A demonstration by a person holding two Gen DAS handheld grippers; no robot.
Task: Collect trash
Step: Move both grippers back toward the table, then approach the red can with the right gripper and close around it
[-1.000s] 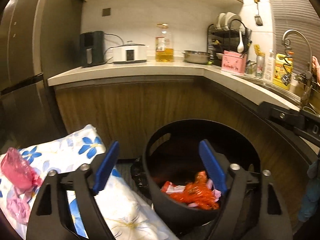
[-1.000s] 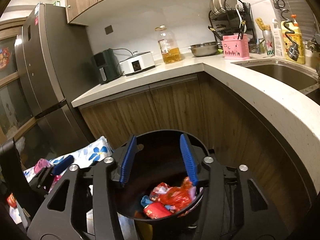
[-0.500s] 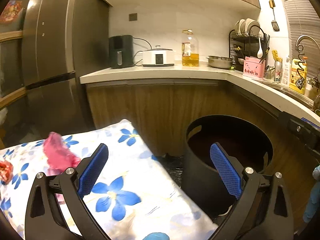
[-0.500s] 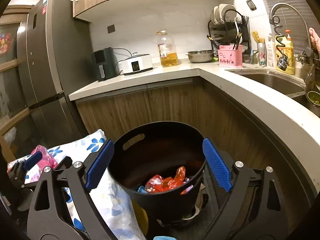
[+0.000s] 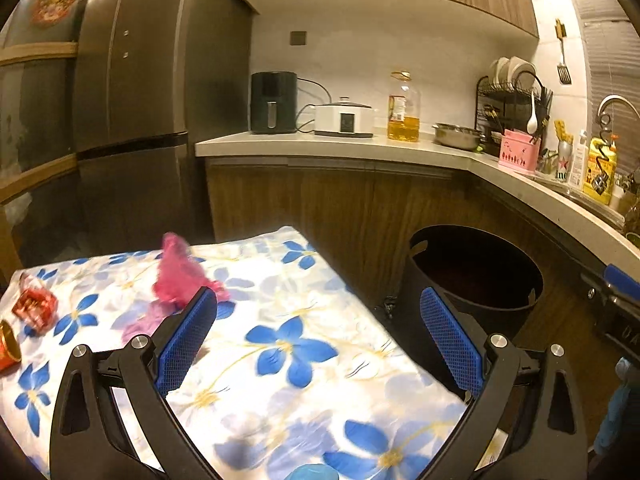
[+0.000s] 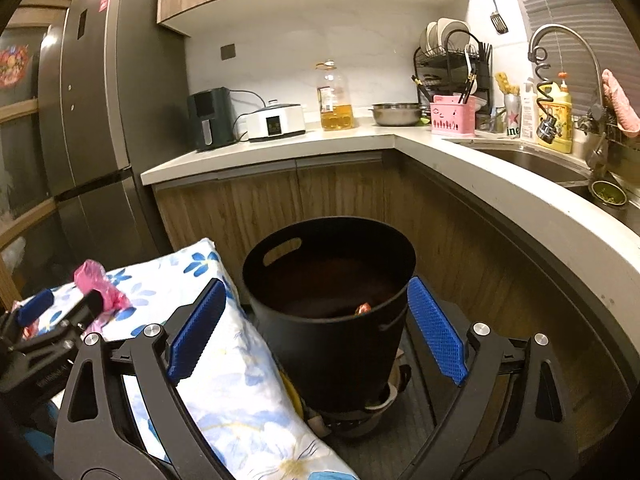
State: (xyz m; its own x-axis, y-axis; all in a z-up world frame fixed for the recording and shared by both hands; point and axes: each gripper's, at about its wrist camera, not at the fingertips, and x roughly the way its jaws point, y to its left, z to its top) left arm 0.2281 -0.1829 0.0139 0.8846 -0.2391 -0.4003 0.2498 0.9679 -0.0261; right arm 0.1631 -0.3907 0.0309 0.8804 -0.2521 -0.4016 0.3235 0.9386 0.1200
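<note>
A black bin [image 6: 332,304] stands on the floor by the wooden cabinets, with a bit of red trash [image 6: 362,309] showing inside; it also shows in the left wrist view [image 5: 476,276]. My right gripper [image 6: 316,344] is open and empty in front of the bin. My left gripper [image 5: 320,340] is open and empty above a white cloth with blue flowers [image 5: 296,344]. A crumpled pink bag [image 5: 180,276] lies on the cloth just beyond my left finger; it also shows in the right wrist view [image 6: 100,284]. A red wrapper [image 5: 34,306] and an orange can [image 5: 8,346] lie at the cloth's left edge.
A grey fridge [image 5: 132,120] stands at the left. The L-shaped counter [image 6: 500,184] holds an air fryer [image 5: 274,102], a white cooker [image 5: 344,120], an oil bottle [image 5: 404,108], a steel bowl [image 6: 396,114], a dish rack [image 6: 452,64] and a sink [image 6: 536,160].
Both grippers have pulled back and up from the bin. My left gripper has swung left over the flowered cloth toward the pink bag. Both have opened wider.
</note>
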